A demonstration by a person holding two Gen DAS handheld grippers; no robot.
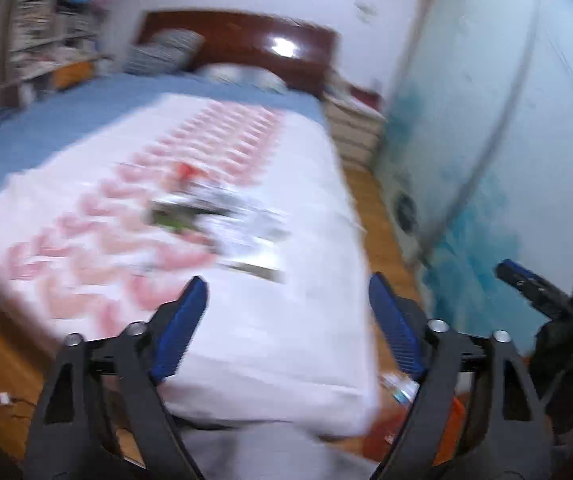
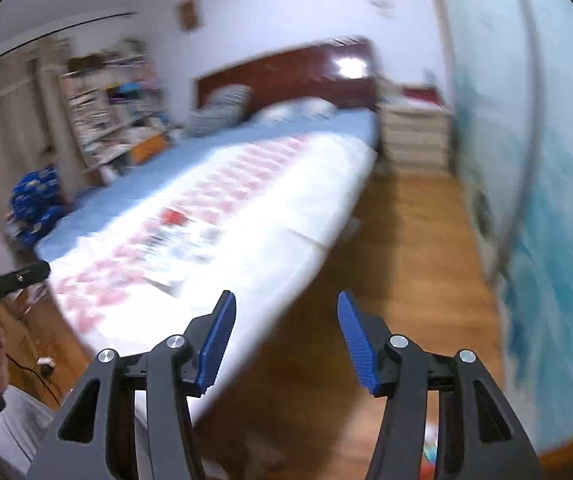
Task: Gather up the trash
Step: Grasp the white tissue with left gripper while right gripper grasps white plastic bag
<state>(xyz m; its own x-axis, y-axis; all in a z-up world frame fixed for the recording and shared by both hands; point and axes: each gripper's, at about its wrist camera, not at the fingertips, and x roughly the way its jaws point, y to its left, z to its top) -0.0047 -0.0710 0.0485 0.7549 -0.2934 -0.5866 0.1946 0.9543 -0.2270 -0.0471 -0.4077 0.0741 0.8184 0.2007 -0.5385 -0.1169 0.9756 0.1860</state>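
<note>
Several pieces of trash (image 1: 222, 224), wrappers and papers in grey, green and red, lie in a heap on a white and pink cover (image 1: 270, 320) on the bed. They also show in the right wrist view (image 2: 182, 248), all blurred. My left gripper (image 1: 288, 292) is open and empty above the foot of the bed, short of the trash. My right gripper (image 2: 284, 312) is open and empty, over the bed's right edge and the wooden floor (image 2: 406, 264). The right gripper also shows at the far right of the left wrist view (image 1: 542, 292).
The bed has a blue sheet (image 1: 66, 120), pillows and a dark red headboard (image 1: 246, 44). Shelves (image 2: 106, 112) stand left of it. A white drawer unit (image 2: 414, 136) and a light blue wardrobe (image 2: 546, 200) stand at right. An orange container (image 1: 454, 416) sits on the floor by the bed's corner.
</note>
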